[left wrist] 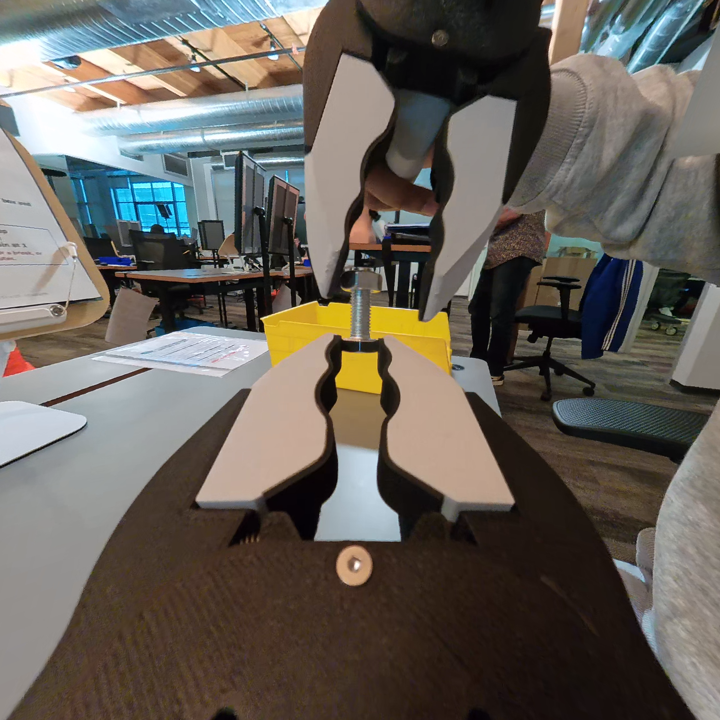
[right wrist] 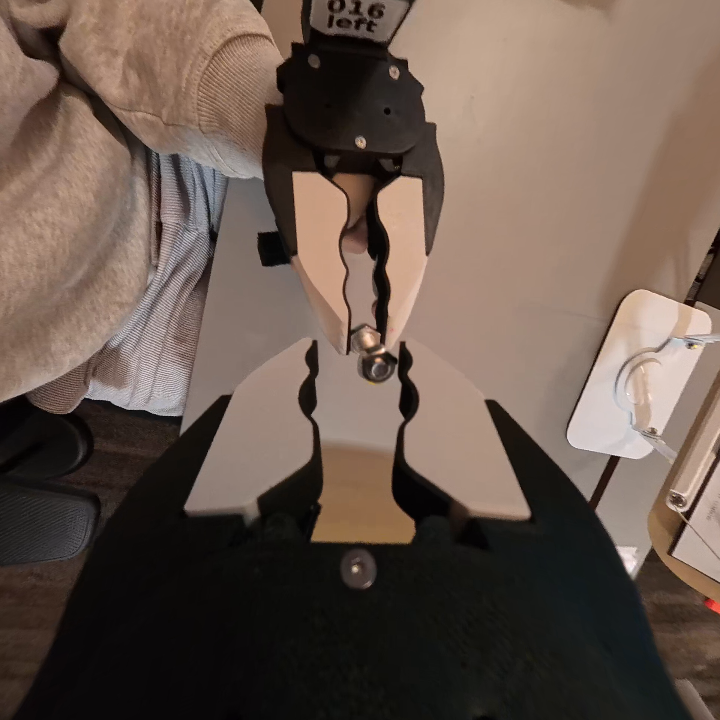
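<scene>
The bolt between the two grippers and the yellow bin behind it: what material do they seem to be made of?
The bolt looks like bright steel, perhaps zinc-plated: its threads and the nut on top glint silver. The yellow bin looks like moulded plastic: even colour, thin walls, dull sheen. The left gripper holds the bolt's lower end.

left wrist view: bright, daylight from far window, track lights overhead, strong fisheye bend at edges | right wrist view: dimmer, warm cast, bolt slightly soft, dark lower corners
</scene>
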Demonstrator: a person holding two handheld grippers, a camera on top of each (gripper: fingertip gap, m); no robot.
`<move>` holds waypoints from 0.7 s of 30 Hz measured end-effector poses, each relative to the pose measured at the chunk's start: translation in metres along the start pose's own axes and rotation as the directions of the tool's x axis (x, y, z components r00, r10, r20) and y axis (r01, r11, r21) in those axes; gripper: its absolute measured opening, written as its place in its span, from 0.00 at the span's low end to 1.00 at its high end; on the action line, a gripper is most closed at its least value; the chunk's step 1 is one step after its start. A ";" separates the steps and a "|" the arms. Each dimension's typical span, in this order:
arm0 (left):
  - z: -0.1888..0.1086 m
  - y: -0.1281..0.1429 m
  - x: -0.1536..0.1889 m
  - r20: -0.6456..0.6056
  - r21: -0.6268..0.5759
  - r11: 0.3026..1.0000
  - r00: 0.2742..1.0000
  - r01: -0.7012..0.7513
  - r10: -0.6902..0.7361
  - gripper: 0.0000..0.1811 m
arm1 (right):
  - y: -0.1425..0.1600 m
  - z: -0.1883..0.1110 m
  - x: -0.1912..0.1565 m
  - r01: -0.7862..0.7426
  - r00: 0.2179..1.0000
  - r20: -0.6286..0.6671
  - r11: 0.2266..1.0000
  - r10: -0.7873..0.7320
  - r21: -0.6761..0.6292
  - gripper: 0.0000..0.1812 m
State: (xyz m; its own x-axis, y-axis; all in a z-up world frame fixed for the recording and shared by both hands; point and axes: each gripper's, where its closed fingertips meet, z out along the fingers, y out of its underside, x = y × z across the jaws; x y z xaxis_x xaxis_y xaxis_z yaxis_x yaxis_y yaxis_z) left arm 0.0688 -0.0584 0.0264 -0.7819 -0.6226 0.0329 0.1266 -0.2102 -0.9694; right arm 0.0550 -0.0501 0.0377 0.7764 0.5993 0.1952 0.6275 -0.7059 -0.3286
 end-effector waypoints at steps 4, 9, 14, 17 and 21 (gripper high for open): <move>-0.003 -0.004 -0.003 0.007 0.025 1.000 1.000 0.015 -0.016 0.10 | 0.007 -0.001 0.002 -0.025 1.000 0.000 1.000 0.025 -0.008 0.23; -0.005 -0.007 -0.006 0.018 0.046 0.998 0.999 0.035 -0.035 0.10 | 0.013 -0.004 -0.003 -0.037 0.999 0.016 0.999 0.037 -0.021 0.19; -0.003 -0.002 -0.008 0.038 0.017 1.000 0.999 0.015 -0.016 0.10 | 0.004 -0.005 -0.014 -0.002 0.999 0.041 1.000 0.002 -0.001 0.15; -0.003 -0.002 -0.007 0.033 0.015 1.000 0.999 0.017 -0.017 0.10 | -0.004 -0.005 -0.016 0.011 0.999 0.045 1.000 -0.012 0.024 0.15; -0.001 0.000 -0.004 0.029 0.000 1.000 1.000 -0.002 0.002 0.10 | -0.011 -0.005 -0.013 0.022 0.999 0.027 0.999 -0.023 0.039 0.17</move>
State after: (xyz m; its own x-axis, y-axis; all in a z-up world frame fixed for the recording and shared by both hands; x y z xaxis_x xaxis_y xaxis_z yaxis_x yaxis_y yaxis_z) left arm 0.0716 -0.0550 0.0258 -0.7634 -0.6448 0.0379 0.1285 -0.2091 -0.9694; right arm 0.0388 -0.0519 0.0428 0.7596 0.6256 0.1781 0.6420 -0.6771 -0.3596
